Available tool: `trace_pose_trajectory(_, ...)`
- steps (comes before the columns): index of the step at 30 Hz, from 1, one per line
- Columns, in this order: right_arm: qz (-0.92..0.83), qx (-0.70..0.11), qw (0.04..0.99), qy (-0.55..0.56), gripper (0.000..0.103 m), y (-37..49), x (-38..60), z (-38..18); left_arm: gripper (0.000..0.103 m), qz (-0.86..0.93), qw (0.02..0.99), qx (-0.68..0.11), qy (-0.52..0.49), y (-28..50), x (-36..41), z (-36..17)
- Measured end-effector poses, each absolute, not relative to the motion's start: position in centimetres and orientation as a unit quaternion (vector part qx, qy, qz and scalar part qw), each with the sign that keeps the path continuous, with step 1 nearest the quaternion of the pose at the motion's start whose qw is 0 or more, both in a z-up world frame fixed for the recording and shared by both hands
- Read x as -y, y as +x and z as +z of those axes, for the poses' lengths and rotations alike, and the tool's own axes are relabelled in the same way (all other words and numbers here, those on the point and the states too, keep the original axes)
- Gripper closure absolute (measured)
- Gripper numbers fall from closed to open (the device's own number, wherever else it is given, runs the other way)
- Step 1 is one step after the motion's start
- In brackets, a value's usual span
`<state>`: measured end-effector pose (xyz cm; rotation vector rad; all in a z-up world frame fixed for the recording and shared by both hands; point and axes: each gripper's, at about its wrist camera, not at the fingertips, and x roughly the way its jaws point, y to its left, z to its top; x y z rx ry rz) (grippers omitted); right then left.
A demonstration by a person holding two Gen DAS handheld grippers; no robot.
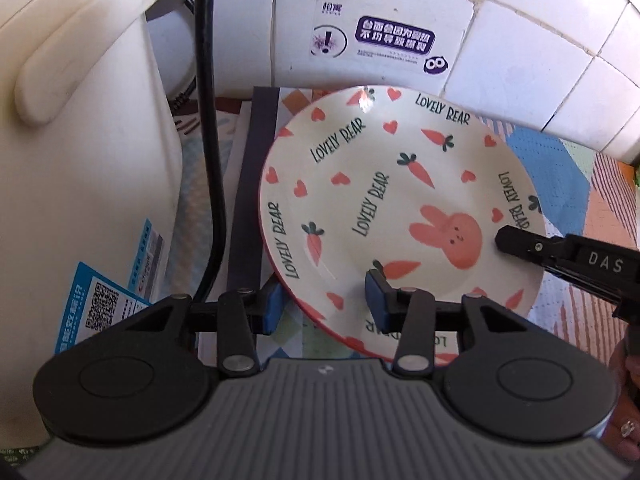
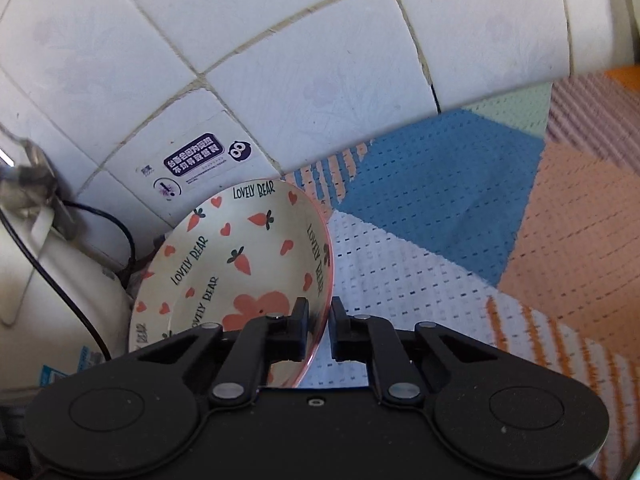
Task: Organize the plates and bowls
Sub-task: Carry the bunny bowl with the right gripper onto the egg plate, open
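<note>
A cream plate point(image 1: 384, 184) printed with carrots, hearts, a pink rabbit and "LOVELY BEAR" sits tilted near the tiled wall. My left gripper point(image 1: 326, 304) is open, its blue pads point(image 1: 376, 300) straddling the plate's near rim, one below and one above. My right gripper point(image 2: 320, 320) is closed on the plate's point(image 2: 240, 256) right rim; one finger is inside, one outside. The right gripper's black finger point(image 1: 520, 242) also shows in the left wrist view, lying on the plate's right edge.
A white appliance point(image 1: 80, 160) with a black cord point(image 1: 206, 120) stands at the left. A dark rack or frame point(image 1: 250, 200) lies under the plate's left edge. A patterned mat point(image 2: 460, 220) covers the counter. A tiled wall point(image 2: 280, 60) with a sticker point(image 1: 394, 40) is behind.
</note>
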<state>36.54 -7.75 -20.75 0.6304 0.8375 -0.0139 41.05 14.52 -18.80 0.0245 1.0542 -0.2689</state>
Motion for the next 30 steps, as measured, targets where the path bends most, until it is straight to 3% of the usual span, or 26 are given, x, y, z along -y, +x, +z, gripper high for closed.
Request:
trace_pose_trajectory(8, 0.015, -0.399, 0.862, 0.313, 0.09, 36.4, 8.1, -20.3, 0.066, -0.119, 0.852, -0.51, 0.01, 41.4, -14.7, -17.6)
trace_pose_trajectory(13, 0.036, -0.419, 0.867, 0.267, 0.086, 35.0, 7.9, -18.5, 0.069, -0.125, 0.851, -0.51, 0.008, 40.2, -14.4, -16.6)
trace_pose_trajectory(30, -0.028, -0.373, 0.891, 0.258, 0.082, 22.4, 10.6, -12.9, 0.069, -0.24, 0.828, -0.505, 0.052, 34.5, -9.3, -11.3)
